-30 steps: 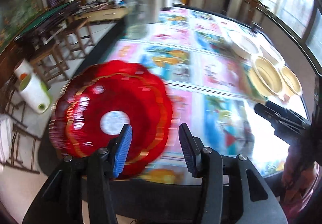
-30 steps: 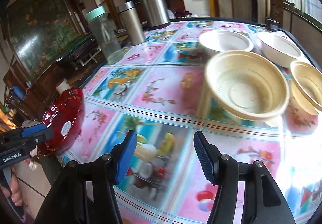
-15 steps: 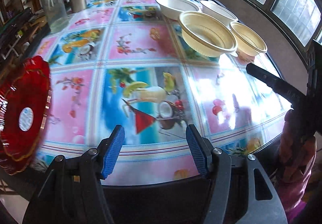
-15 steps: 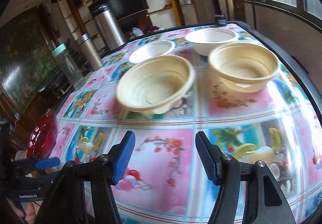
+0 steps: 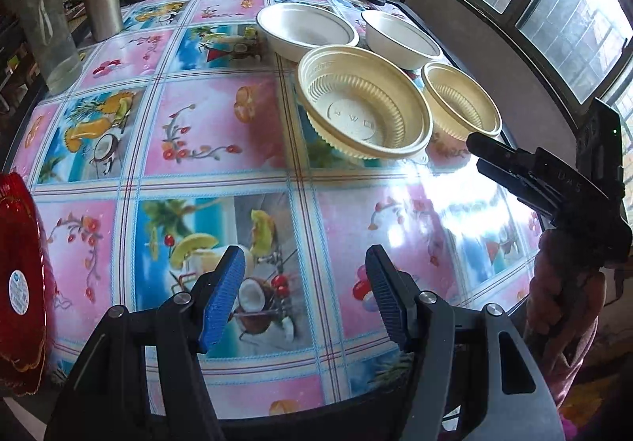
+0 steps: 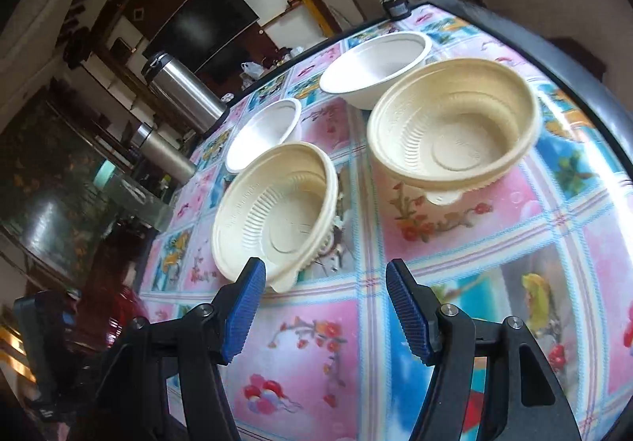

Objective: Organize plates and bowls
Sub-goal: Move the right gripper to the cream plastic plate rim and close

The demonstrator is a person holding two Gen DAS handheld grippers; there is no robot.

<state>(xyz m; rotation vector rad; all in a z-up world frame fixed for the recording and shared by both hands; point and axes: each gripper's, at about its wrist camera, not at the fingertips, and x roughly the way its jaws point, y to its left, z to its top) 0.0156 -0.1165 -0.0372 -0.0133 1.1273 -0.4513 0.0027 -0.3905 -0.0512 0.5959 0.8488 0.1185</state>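
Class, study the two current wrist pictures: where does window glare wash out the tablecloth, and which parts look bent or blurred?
Left wrist view: glare bleaches the tablecloth beside the right gripper, below the bright windows; table edges bow with the fisheye. Right wrist view: softer light, the cream bowls sharp, while the dark lower-left corner around the red plate is dim and smeared.

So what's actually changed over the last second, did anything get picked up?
Nothing was picked up. The left gripper swung from over the red plate toward the bowls, leaving the plate at the table's left edge. The right gripper moved up to the nearer cream bowl. Both stayed open and empty; the four bowls haven't moved.
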